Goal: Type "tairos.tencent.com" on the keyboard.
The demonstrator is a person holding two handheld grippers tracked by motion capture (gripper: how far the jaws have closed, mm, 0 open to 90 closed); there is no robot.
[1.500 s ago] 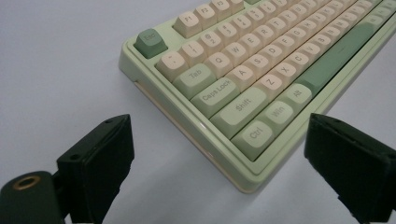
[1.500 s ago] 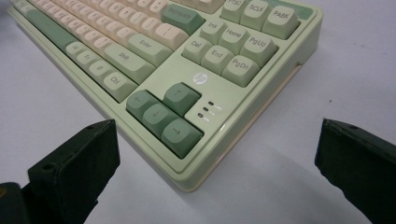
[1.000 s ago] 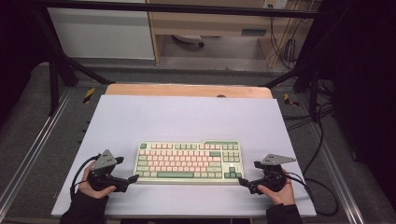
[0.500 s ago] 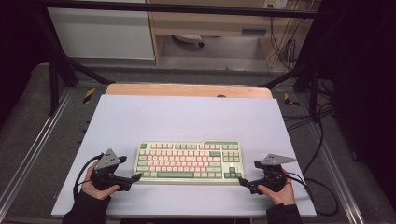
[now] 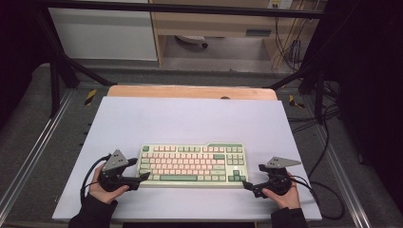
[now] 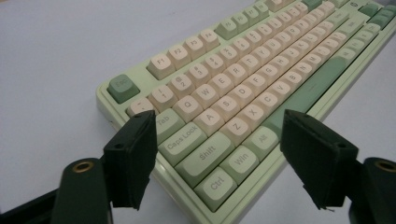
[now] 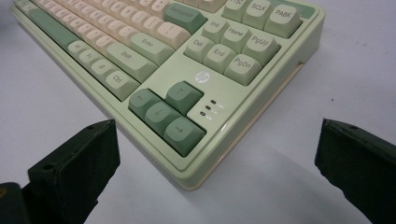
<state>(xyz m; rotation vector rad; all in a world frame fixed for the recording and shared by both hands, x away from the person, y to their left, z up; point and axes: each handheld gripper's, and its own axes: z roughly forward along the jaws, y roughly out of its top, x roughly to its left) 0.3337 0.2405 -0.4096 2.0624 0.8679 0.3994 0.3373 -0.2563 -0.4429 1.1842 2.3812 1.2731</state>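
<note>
**Closing In on the Keyboard From Both Ends**

Bracketing the keyboard (image 5: 192, 165) was as far as we had got. It lay flat near the front edge of the pale surface (image 5: 190, 118), square to us, with nothing lifted or shifted that we could judge.

Our left tongs (image 5: 141, 170) sat at its left end. Seen from the left gripper view, the jaws straddled the near left corner of the keyboard (image 6: 243, 98), one beside the Tab key and one by the Alt key. They had just been closing, with that corner between them, yet the pads did not appear to press on the case, so we counted no grip there.

Our right tongs (image 5: 247, 183) waited at the right front corner. In the right gripper view the jaws stood wide, either side of the corner below the arrow keys (image 7: 163, 116), and clear of the keyboard (image 7: 187, 60).

By our reckoning the approach was done and the real work remained: both tongs had to clamp down before the keyboard could be raised or moved.
</note>
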